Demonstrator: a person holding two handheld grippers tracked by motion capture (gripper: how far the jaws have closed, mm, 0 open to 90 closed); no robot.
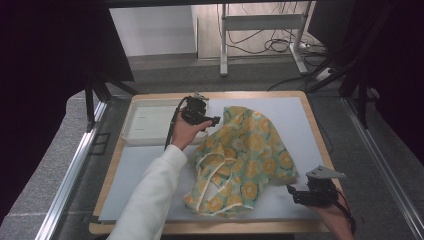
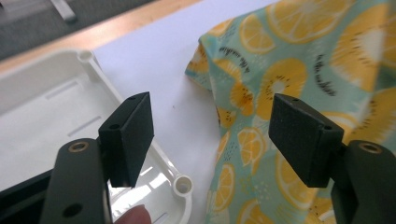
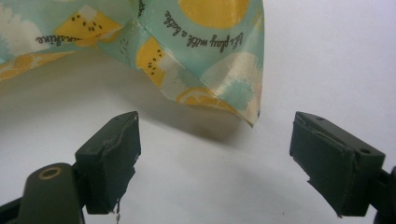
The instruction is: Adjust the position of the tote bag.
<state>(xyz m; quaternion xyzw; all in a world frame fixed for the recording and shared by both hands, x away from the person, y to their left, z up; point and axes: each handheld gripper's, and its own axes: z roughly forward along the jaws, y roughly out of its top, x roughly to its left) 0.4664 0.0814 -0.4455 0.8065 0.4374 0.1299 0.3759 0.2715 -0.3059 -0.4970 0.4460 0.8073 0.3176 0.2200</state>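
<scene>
High view: crumpled fruit-print cloth (image 1: 245,160) spread mid-counter (image 1: 300,110) on white surface, just right of empty white tray (image 1: 150,122). Left claw (image 1: 212,120) wide open beside cloth's far-left edge, above tray's corner, gripping nothing. Right claw (image 1: 291,192) likewise agape, empty, near cloth's near-right corner (image 3: 254,122), that corner lifted slightly off counter in right gripper view.

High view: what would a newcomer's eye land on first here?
The crumpled citrus-print cloth on the white mat, mid-table. Next, the left gripper, jaws open at the cloth's far edge beside the white tray, and the right gripper, open near its right corner.
</scene>
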